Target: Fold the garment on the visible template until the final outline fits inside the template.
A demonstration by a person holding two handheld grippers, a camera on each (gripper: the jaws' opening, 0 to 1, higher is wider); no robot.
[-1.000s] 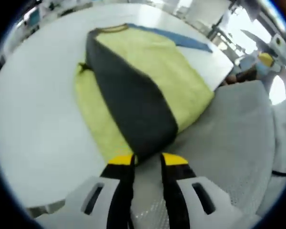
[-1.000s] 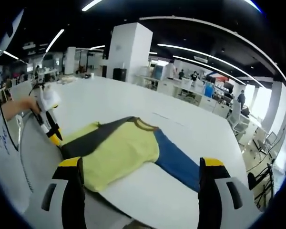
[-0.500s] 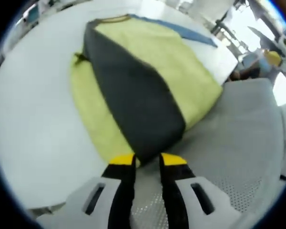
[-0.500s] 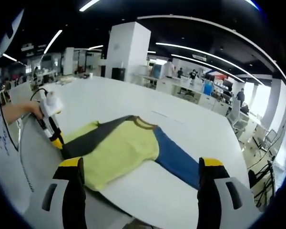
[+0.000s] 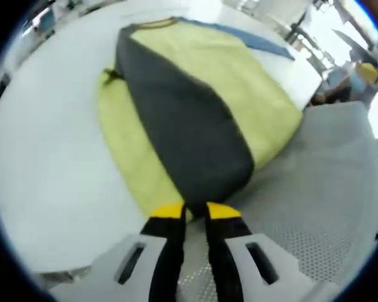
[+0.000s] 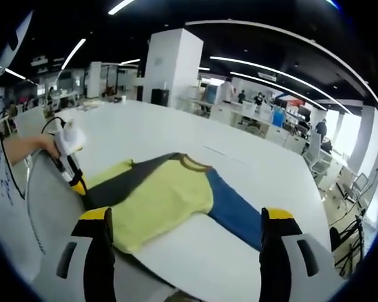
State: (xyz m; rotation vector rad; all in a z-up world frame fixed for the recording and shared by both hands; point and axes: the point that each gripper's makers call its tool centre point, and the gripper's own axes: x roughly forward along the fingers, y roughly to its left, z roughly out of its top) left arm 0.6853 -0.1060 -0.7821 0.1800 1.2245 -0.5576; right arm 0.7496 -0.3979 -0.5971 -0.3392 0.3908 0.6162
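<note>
Yellow shirt [image 5: 195,107], grey sleeve [image 5: 189,132] end pinched by left gripper [image 5: 195,211]; right gripper [image 6: 184,220] wide apart, holds nothing.

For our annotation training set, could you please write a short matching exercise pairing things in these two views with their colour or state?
Things:
1. dark sleeve
2. blue sleeve
3. left gripper
4. right gripper

States:
A. spread out flat on the white table
B. jaws wide apart, holding nothing
C. folded across the yellow body of the garment
D. jaws nearly closed at the cuff end of a sleeve

Pairs: 1-C, 2-A, 3-D, 4-B
</note>
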